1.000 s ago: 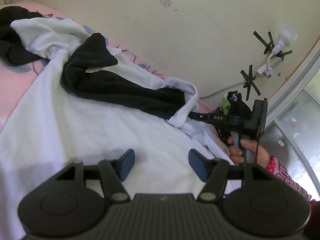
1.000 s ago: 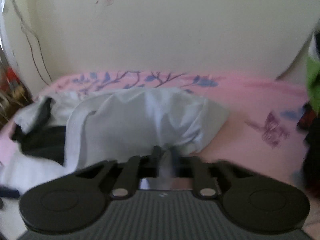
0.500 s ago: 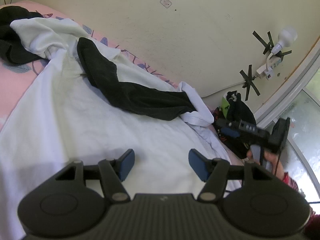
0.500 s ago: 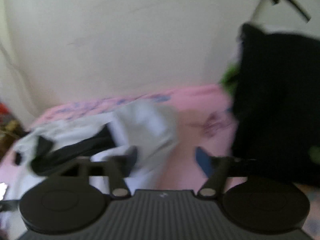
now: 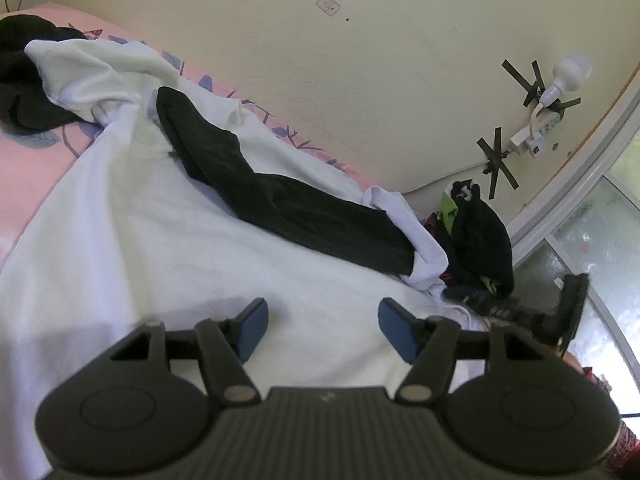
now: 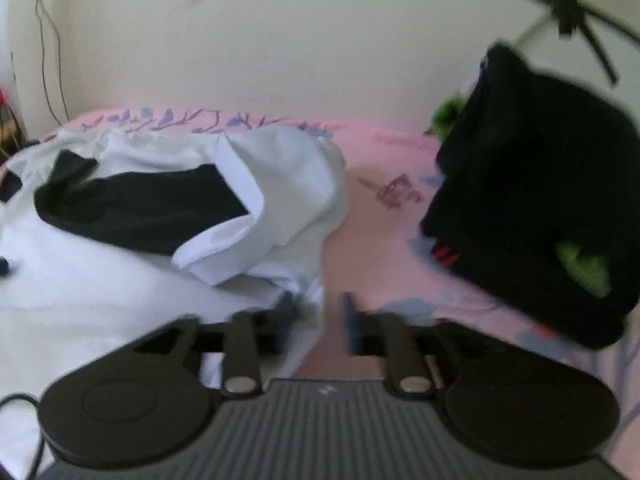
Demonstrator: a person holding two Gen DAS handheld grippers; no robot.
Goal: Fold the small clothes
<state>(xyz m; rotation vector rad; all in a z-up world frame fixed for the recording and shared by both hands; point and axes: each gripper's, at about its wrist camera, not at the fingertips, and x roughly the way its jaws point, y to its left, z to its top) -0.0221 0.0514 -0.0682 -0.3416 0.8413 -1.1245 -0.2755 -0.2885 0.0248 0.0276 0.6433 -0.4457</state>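
Left wrist view: a bed [image 5: 36, 160] in pink floral sheet against a cream wall [image 5: 400, 60]; white garment [image 5: 140, 240] spread across it, black garment [image 5: 300, 208] on top. Left gripper [image 5: 320, 330] spread, empty. Right gripper [image 6: 316, 320] parted, just been closing, nothing between.

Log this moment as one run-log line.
left gripper: open, empty | right gripper: open, closing, empty | black garment: on white garment
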